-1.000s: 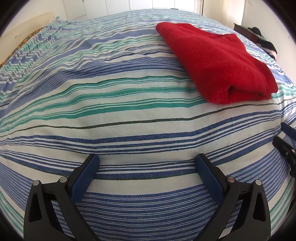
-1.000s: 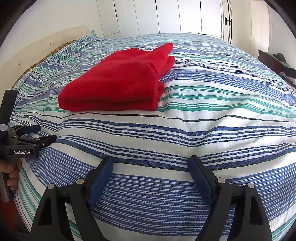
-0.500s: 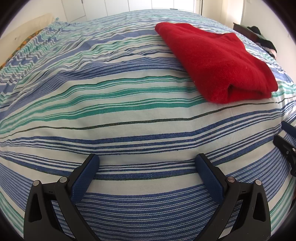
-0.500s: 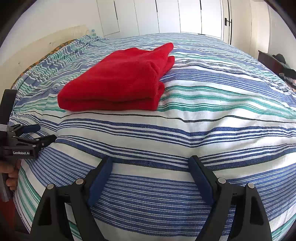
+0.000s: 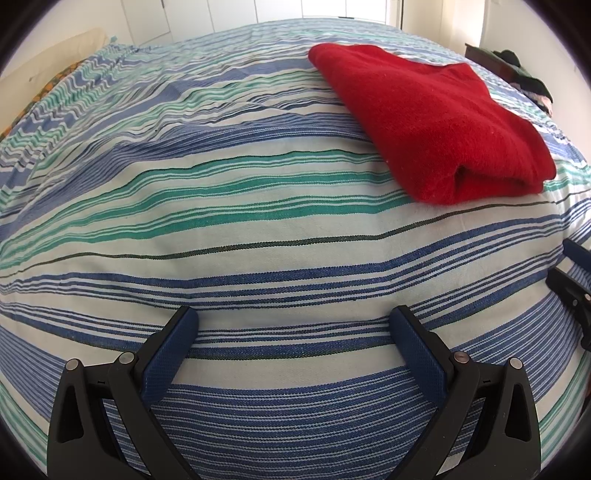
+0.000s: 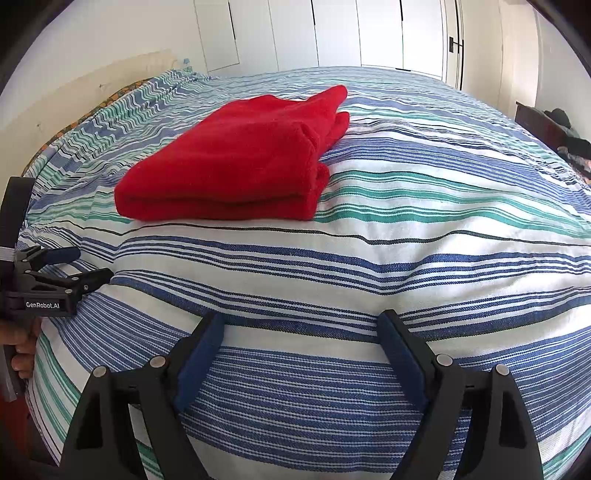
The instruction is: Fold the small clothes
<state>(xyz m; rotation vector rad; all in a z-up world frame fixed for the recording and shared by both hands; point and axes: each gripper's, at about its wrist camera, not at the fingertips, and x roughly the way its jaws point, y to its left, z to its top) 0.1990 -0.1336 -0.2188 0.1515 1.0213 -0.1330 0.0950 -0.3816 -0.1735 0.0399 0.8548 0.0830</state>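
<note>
Red and fuzzy, the folded fleece garment (image 5: 436, 125) (image 6: 236, 166) lies in a neat, thick rectangle on the blue, green and white striped bedspread (image 5: 236, 221) (image 6: 424, 229), well ahead of both of your tools. Your left gripper (image 5: 295, 325) hangs over bare stripes with its blue-padded jaws spread wide and nothing between them. Your right gripper (image 6: 299, 325) does the same: jaws far apart, holding nothing, the cloth beyond its reach. In the right wrist view your left tool shows at the left edge, with the fingers of your left hand (image 6: 22, 350) wrapped on its handle. White cupboard doors (image 6: 332, 33) stand behind the bed.
</note>
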